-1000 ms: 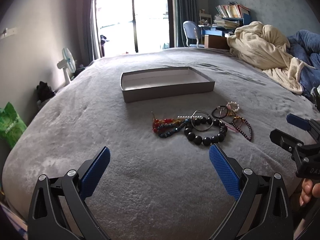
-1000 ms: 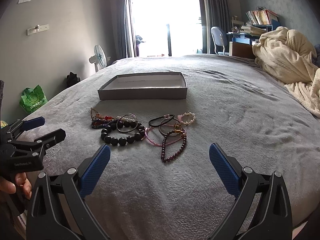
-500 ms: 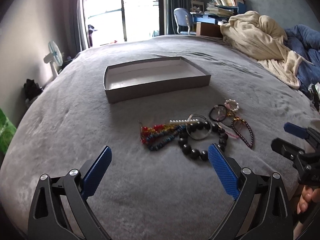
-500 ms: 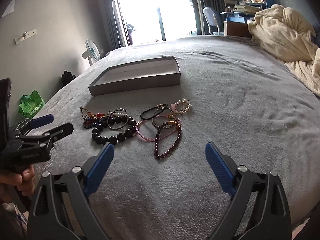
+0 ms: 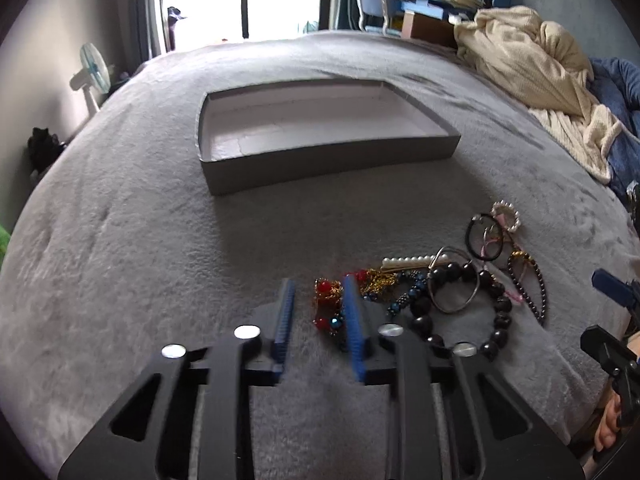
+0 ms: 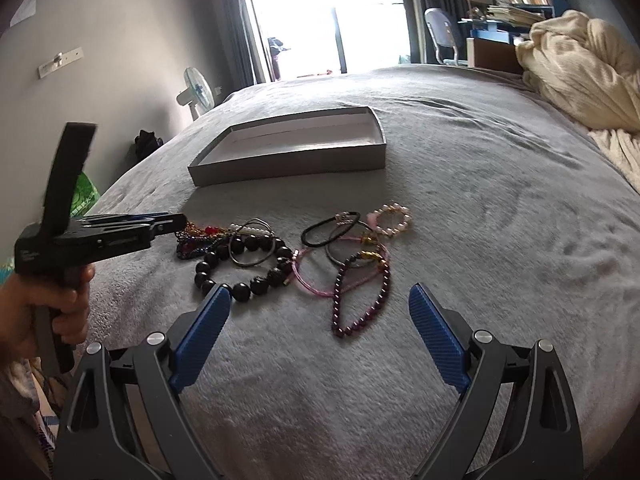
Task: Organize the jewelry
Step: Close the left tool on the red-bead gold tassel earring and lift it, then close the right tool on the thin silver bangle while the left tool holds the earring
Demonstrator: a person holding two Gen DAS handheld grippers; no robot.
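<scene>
Fingers of the left gripper (image 5: 318, 312) stand narrowed, a small gap between the blue pads, low over the left end of the jewelry pile, where a red and gold beaded strand (image 5: 332, 300) lies partly between them; whether the pads grip it cannot be told, since the right pad is blurred. That strand runs into a blue beaded strand (image 5: 404, 298) and a pearl clip (image 5: 408, 261), so a lift risks dragging neighbours along or slipping off with only a bead or two caught. Just to the right, the black bead bracelet (image 6: 244, 268) overlaps a thin metal ring (image 6: 252, 248), and both could snag on the strand. Farther right lie black hair ties (image 6: 332, 228), a pink cord loop (image 6: 320, 276), a dark red bead bracelet (image 6: 360, 300) and a small pearl bracelet (image 6: 394, 218), touching and crossing one another. The soft grey blanket (image 6: 500, 240) gives under pressure, so pads pressing down may pinch pile instead of beads. Behind the pile sits the shallow grey box (image 6: 288, 164), holding nothing visible. On the far right, the right gripper (image 6: 320, 332) hovers spread wide, near the dark red bracelet, holding nothing.
</scene>
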